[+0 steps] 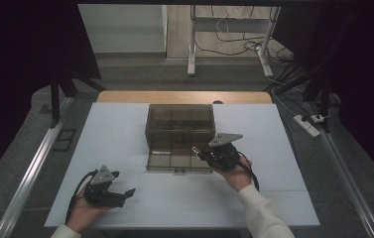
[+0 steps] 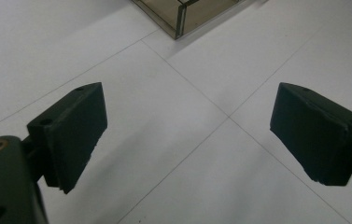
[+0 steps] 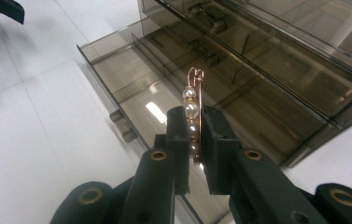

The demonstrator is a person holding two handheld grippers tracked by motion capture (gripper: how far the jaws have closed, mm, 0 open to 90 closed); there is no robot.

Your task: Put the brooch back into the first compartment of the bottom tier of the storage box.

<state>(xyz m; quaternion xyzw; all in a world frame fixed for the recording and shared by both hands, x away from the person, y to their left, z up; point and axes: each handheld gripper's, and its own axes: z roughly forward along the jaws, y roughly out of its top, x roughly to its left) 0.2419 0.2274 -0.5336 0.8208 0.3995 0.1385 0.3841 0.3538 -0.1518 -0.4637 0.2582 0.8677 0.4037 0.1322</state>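
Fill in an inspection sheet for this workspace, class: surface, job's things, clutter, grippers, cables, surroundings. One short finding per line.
Surface: white table, faint seam lines, wooden edge at the far side.
Job's things: smoky clear drawer box mid-table, bottom drawer pulled out, its visible part bare; pearl pin held above it.
Clutter: nothing seen.
Grippers: right gripper shut on the pearl pin; left gripper open, holding nothing, over bare table near the front left.
Cables: one trails from each gripper; loose wires and a power strip on the floor.
Surroundings: dark curtains both sides, a desk frame beyond.
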